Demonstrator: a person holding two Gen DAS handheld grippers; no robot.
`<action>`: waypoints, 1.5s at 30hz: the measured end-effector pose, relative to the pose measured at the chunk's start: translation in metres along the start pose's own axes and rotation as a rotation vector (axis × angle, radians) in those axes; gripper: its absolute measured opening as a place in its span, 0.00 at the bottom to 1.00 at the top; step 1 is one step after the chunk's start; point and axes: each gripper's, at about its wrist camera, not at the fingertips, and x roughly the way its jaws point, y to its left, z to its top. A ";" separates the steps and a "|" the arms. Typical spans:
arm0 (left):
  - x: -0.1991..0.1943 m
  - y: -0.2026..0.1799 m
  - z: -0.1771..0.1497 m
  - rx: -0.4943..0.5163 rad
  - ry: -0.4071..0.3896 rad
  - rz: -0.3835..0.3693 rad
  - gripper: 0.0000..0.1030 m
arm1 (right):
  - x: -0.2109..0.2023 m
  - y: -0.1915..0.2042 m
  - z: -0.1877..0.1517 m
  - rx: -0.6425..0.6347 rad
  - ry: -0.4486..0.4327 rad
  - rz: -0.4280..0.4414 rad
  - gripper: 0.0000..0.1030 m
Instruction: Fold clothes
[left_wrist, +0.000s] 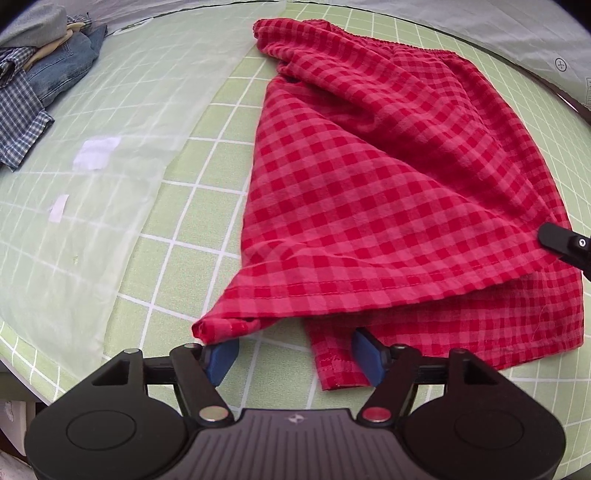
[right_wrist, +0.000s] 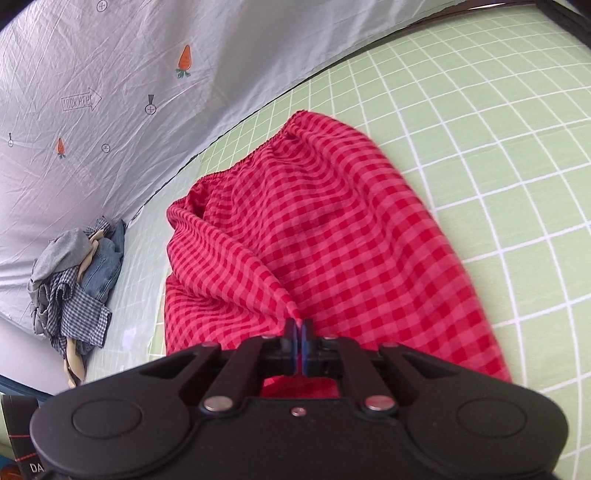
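Right gripper (right_wrist: 298, 338) pinching red shorts (right_wrist: 314, 236) fold, left gripper (left_wrist: 295, 354) gaping wide, gripping nothing, over near hem on green mat (left_wrist: 207, 155)

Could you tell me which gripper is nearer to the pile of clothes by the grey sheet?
Left. The left gripper sits at the red checked garment's edge facing the pile; the right gripper grips its far side.

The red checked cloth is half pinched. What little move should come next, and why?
Probably close the left gripper on the hem corner beside it. Its jaws stand open with nothing pinched, while the right gripper is already shut on a peak of the red checked shorts. Both sides need a hold before folding.
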 end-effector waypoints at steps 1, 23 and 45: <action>0.001 -0.001 0.001 0.001 -0.001 0.000 0.68 | -0.005 -0.004 -0.001 0.008 -0.012 -0.008 0.02; -0.004 0.021 0.003 -0.045 -0.003 0.021 0.88 | -0.071 -0.029 -0.030 0.001 -0.173 -0.201 0.02; -0.024 0.054 0.001 -0.143 0.025 -0.007 0.86 | -0.055 -0.035 -0.041 -0.026 -0.050 -0.390 0.27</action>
